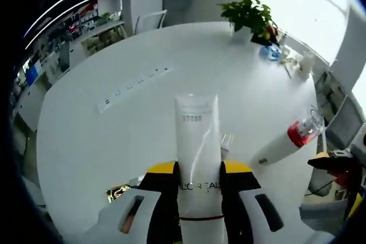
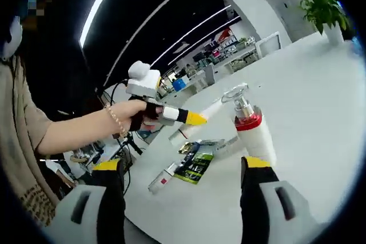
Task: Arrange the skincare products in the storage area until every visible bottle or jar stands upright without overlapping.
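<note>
Left gripper (image 1: 199,178): its yellow-tipped jaws grip a white tube (image 1: 198,158) at its lower part, one jaw on each side; the tube's flat crimped end points away over the table (image 1: 114,141). In the right gripper view this gripper (image 2: 197,119) appears at the left, held by a hand (image 2: 134,112) with a bracelet, the tube (image 2: 210,110) sticking out past its yellow tips.
Right gripper (image 2: 183,170): jaws spread wide with nothing between them, raised over the near part of the table (image 2: 320,112).
Pump bottle (image 2: 251,127): white body, red collar, clear cap; in the right gripper view it stands upright just beyond the right jaw. In the left gripper view the same bottle (image 1: 286,140) appears slanted at the right of the table.
Green and black sachets (image 2: 197,161): lying flat on the table, left of the pump bottle, overlapping each other.
Small white tube (image 2: 163,180): lying flat near the table edge, just beside the sachets.
Power strip (image 1: 134,87): set flat in the table, far left of the held tube.
Potted plant (image 1: 249,18): at the far edge of the table, with a few small items I cannot make out to its right.
</note>
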Demonstrator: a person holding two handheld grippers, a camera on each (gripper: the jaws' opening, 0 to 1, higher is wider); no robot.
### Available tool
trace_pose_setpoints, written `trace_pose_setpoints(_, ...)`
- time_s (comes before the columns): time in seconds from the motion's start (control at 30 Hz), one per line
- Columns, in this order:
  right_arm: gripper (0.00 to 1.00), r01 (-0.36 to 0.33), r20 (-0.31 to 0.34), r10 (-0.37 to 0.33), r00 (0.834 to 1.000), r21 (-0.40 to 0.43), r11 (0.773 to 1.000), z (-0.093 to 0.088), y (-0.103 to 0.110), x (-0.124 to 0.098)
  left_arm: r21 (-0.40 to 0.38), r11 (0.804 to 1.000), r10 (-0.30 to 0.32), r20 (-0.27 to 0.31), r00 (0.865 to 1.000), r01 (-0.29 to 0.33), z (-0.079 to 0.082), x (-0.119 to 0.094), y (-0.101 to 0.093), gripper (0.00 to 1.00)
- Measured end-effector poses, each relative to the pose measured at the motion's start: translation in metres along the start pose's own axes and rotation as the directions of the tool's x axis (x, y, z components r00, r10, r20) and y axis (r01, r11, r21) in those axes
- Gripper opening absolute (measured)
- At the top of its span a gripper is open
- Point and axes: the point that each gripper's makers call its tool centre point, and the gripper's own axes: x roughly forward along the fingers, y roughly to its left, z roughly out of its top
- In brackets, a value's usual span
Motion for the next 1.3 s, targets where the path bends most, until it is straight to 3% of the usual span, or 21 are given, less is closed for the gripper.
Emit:
trace_pose_setpoints(0.07, 0.82, -0.037, 0.043, 0.034, 0.999, 0.083, 0.996, 0.008, 0.010, 0.010, -0.030, 0.999, -0.020, 0.015, 1.000, 0.020, -0.008, -0.011, -0.008, 0.24)
trace_pose_setpoints(0.13, 0.82, -0.071, 0.094, 0.053, 0.994, 0.210, 0.975, 0.014, 0.016, 0.022, -0.036, 0.999, -0.026, 0.020, 0.999, 0.027, -0.011, -0.016, -0.008, 0.24)
trace_pose_setpoints(0.23, 0.77, -0.078, 0.156, 0.022, 0.987, 0.362, 0.929, 0.019, 0.011, 0.038, -0.031, 0.999, -0.036, 0.030, 0.999, 0.037, -0.023, -0.035, -0.021, 0.24)
trace_pose_setpoints(0.3, 0.74, -0.081, 0.174, -0.002, 0.985, 0.468, 0.880, 0.018, 0.008, 0.046, -0.032, 0.998, -0.047, 0.039, 0.998, 0.048, -0.030, -0.047, -0.031, 0.24)
trace_pose_setpoints(0.37, 0.73, -0.053, 0.159, -0.028, 0.987, 0.486, 0.872, 0.011, 0.004, 0.051, -0.027, 0.998, -0.051, 0.048, 0.998, 0.053, -0.034, -0.058, -0.039, 0.24)
trace_pose_setpoints(0.57, 0.68, -0.055, 0.086, 0.011, 0.996, 0.527, 0.848, -0.013, 0.023, 0.064, 0.019, 0.998, -0.053, 0.058, 0.997, 0.052, -0.046, -0.080, -0.054, 0.24)
trace_pose_setpoints(0.7, 0.56, -0.062, 0.045, 0.045, 0.998, 0.546, 0.835, -0.029, 0.040, 0.068, 0.038, 0.998, -0.056, 0.056, 0.997, 0.054, -0.056, -0.088, -0.063, 0.24)
trace_pose_setpoints(0.87, 0.32, -0.070, 0.055, 0.047, 0.997, 0.553, 0.830, -0.030, 0.048, 0.064, 0.077, 0.996, -0.056, 0.042, 0.998, 0.053, -0.070, -0.097, -0.070, 0.24)
trace_pose_setpoints(0.97, 0.23, -0.049, 0.038, 0.034, 0.999, 0.554, 0.831, -0.037, 0.047, 0.059, 0.096, 0.994, -0.054, 0.046, 0.997, 0.050, -0.072, -0.100, -0.073, 0.24)
trace_pose_setpoints(1.03, 0.22, -0.047, 0.042, 0.028, 0.999, 0.556, 0.830, -0.037, 0.047, 0.055, 0.113, 0.992, -0.060, 0.050, 0.997, 0.054, -0.073, -0.103, -0.078, 0.25)
trace_pose_setpoints(1.1, 0.22, -0.028, 0.030, 0.014, 0.999, 0.514, 0.857, -0.040, 0.048, 0.054, 0.174, 0.984, -0.045, 0.045, 0.998, 0.036, -0.076, -0.104, -0.079, 0.25)
trace_pose_setpoints(1.17, 0.21, -0.024, 0.025, 0.013, 1.000, 0.499, 0.866, -0.041, 0.050, 0.051, 0.186, 0.982, -0.048, 0.040, 0.998, 0.040, -0.080, -0.105, -0.084, 0.26)
trace_pose_setpoints(1.27, 0.17, -0.022, 0.005, 0.024, 1.000, 0.543, 0.839, -0.044, 0.053, 0.048, 0.231, 0.972, -0.050, 0.038, 0.998, 0.040, -0.086, -0.108, -0.086, 0.27)
trace_pose_setpoints(1.3, 0.16, -0.009, -0.017, 0.020, 1.000, 0.463, 0.886, -0.046, 0.052, 0.047, 0.260, 0.964, -0.061, 0.044, 0.997, 0.048, -0.087, -0.108, -0.087, 0.27)
